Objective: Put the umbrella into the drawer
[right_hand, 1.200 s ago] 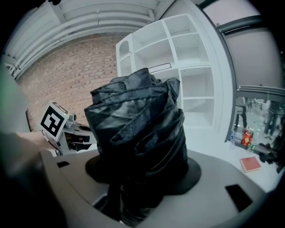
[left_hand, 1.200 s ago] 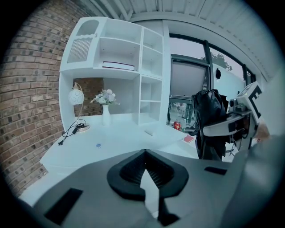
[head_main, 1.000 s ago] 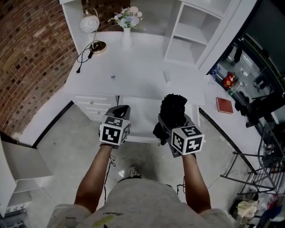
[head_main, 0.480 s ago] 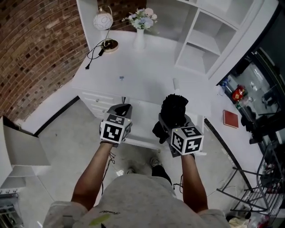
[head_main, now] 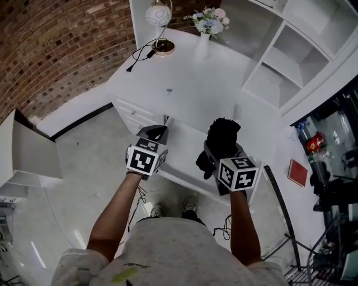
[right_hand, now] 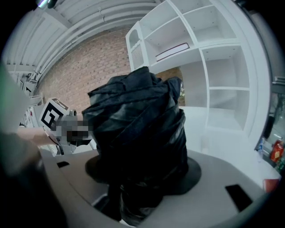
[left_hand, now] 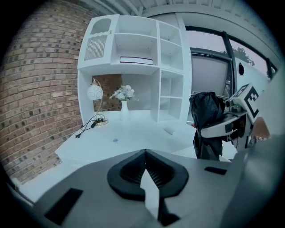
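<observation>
A folded black umbrella (head_main: 222, 137) stands upright in my right gripper (head_main: 221, 152), which is shut on its lower part. In the right gripper view the umbrella (right_hand: 138, 129) fills the middle and hides the jaws. My left gripper (head_main: 152, 136) is held level with it on the left, shut with nothing in it; its jaws (left_hand: 147, 178) meet in the left gripper view, where the umbrella (left_hand: 206, 120) shows at the right. An open white drawer (head_main: 180, 177) juts from the white desk (head_main: 190, 84), under and between both grippers.
On the desk stand a globe lamp (head_main: 158, 15) with a black cord, a vase of flowers (head_main: 209, 23) and a small white object (head_main: 237, 110). A white shelf unit (head_main: 285, 56) rises at the right. Brick wall at the left; a red book (head_main: 297, 172) at the right.
The head view has swung, so the desk, lamp and shelves now sit further right and tilted. Both grippers keep their places over the drawer, the right still holding the umbrella.
</observation>
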The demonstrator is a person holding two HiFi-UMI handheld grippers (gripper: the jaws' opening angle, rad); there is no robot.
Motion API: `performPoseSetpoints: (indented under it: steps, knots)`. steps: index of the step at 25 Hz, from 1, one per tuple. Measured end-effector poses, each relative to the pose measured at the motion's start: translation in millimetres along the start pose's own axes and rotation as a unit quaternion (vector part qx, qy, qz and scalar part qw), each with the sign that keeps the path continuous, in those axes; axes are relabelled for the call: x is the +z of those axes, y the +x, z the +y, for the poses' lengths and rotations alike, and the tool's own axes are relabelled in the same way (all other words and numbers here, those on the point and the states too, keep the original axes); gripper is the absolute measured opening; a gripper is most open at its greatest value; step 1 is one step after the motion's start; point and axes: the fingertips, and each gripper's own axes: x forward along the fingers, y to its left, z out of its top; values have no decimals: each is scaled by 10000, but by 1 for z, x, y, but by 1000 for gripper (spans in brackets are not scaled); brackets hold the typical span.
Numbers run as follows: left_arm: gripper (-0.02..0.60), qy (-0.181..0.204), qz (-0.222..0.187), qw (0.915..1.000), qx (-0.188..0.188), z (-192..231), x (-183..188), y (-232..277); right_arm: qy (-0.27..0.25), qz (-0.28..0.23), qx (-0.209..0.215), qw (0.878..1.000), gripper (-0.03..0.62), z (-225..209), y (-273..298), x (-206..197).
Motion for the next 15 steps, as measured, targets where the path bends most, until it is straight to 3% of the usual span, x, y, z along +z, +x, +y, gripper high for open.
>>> performPoseSetpoints:
  steps: [15]
  knots:
    - [-3,-357,60,9987,347,7,-31,-12,-430,775,501,9948,261,8,18,-33]
